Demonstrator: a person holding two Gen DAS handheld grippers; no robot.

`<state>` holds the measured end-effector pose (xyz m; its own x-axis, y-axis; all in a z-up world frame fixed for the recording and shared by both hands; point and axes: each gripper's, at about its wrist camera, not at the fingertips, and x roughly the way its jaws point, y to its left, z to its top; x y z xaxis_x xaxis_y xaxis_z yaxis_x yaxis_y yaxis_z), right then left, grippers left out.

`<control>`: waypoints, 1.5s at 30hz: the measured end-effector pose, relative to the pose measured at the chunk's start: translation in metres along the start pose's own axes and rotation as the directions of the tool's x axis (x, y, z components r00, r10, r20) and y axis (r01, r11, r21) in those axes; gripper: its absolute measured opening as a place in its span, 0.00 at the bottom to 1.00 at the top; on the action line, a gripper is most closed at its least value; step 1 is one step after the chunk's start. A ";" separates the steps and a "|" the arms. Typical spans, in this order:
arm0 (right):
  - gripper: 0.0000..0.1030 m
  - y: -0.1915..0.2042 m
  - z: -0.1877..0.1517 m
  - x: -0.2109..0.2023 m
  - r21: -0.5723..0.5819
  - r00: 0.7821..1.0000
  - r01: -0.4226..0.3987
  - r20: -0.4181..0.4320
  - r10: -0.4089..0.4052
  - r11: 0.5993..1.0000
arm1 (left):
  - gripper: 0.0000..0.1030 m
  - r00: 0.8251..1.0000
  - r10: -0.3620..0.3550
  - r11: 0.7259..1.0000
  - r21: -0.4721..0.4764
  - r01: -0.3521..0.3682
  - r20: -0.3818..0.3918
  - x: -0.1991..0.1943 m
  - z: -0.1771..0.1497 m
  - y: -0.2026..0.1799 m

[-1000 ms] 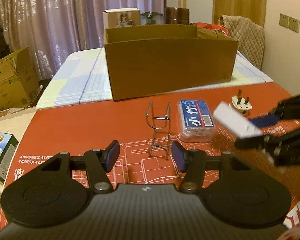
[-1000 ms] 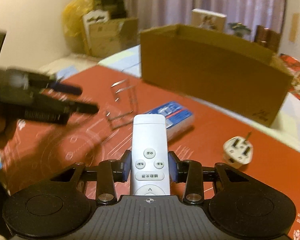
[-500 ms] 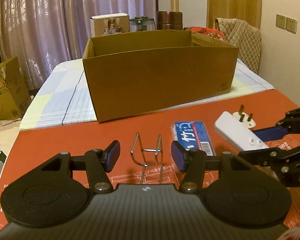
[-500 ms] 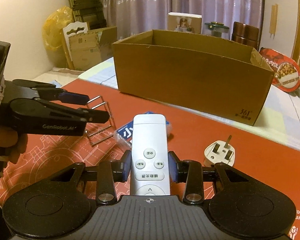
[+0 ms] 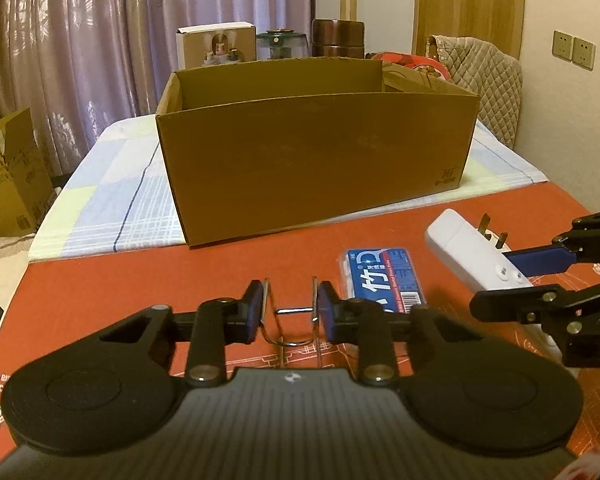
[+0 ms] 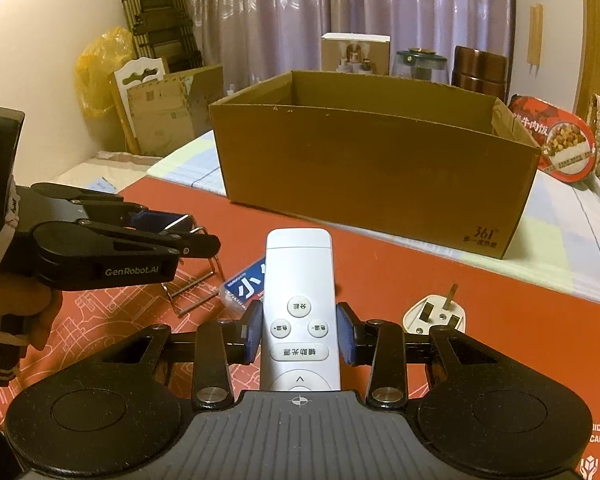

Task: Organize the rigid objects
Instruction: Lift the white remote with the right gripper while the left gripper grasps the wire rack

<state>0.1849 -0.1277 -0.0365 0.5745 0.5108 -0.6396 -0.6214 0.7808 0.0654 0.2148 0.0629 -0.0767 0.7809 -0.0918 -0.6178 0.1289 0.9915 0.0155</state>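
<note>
A large open-topped cardboard box (image 5: pixel 316 152), plain brown with a small printed mark at one lower corner, stands on a pale checked cloth (image 5: pixel 112 208) at the far end of a red printed desk (image 5: pixel 140 280); it is the landmark here.

In front of the box, toward the camera, the left claw (image 5: pixel 290 308) has its two blue-padded fingers closed in against the upright side wires of a bent shiny metal wire rack (image 5: pixel 292 316). The rack's lower part is hidden behind the claw's black body.

Just to the right of the rack, also in front of the box, a flat clear plastic case with a blue label (image 5: pixel 384 280) lies on the desk, and its near end is covered by the claw.

Further right, the right claw (image 6: pixel 299 330) is clamped on a slim white plastic remote control (image 6: pixel 298 300) with rounded grey-white buttons. The remote is held above the desk, its far end pointing toward the box, and its near end is cut off by the claw's ribbed grey housing.

A white three-pin plug (image 6: pixel 436 316) with metal prongs rests on the desk in front of the box's right corner, and whether it has a cord cannot be made out.

Behind the box stand a small white carton (image 6: pixel 355 53), a glass jar (image 6: pixel 420 62) and a brown cylinder (image 6: pixel 480 72), partly hidden by it.
</note>
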 end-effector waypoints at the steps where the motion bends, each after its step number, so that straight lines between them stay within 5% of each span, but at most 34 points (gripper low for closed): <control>1: 0.34 0.000 0.000 0.000 0.001 1.000 0.001 0.000 -0.001 1.000 | 0.22 1.000 -0.003 1.000 -0.006 0.003 -0.003 -0.001 0.000 0.000; 45: 0.34 0.010 0.012 -0.001 -0.001 1.000 -0.003 0.020 0.003 1.000 | 0.22 0.999 0.006 0.998 -0.060 -0.008 -0.032 -0.026 0.010 -0.001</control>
<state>0.1846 -0.1159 -0.0257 0.5828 0.5204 -0.6242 -0.6240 0.7786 0.0665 0.2004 0.0638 -0.0523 0.7616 -0.0828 -0.6427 0.0854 0.9960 -0.0271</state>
